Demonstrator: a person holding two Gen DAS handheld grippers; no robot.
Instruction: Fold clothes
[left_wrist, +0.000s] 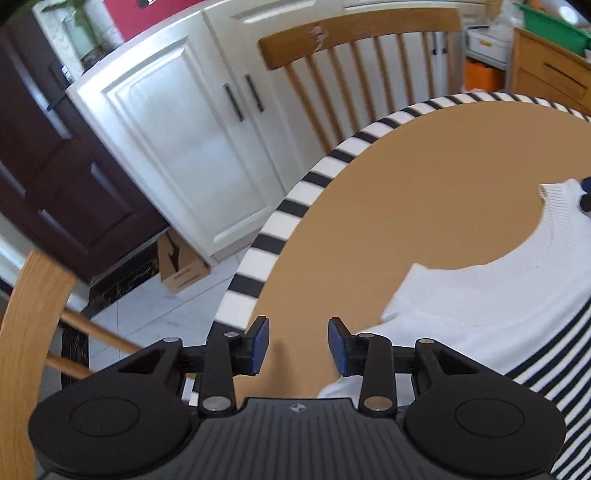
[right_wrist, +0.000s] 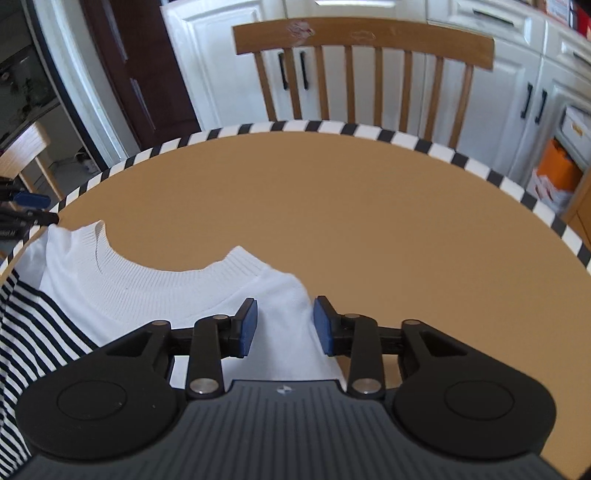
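A white knit top with a navy-striped body (right_wrist: 155, 291) lies on the round tan table (right_wrist: 351, 206), collar toward the far side. My right gripper (right_wrist: 284, 325) is open just above its right shoulder, the cloth between the fingers. My left gripper (left_wrist: 298, 345) is open over bare table at the garment's left shoulder (left_wrist: 461, 306); its right finger is over the cloth edge. The left gripper's blue fingertips (right_wrist: 31, 199) show at the left edge of the right wrist view.
The table has a black-and-white striped rim (left_wrist: 280, 218). A wooden chair (right_wrist: 362, 70) stands at the far side, another chair (left_wrist: 33, 314) at the left. White cabinets (left_wrist: 177, 147) and a cardboard box (left_wrist: 181, 266) are behind.
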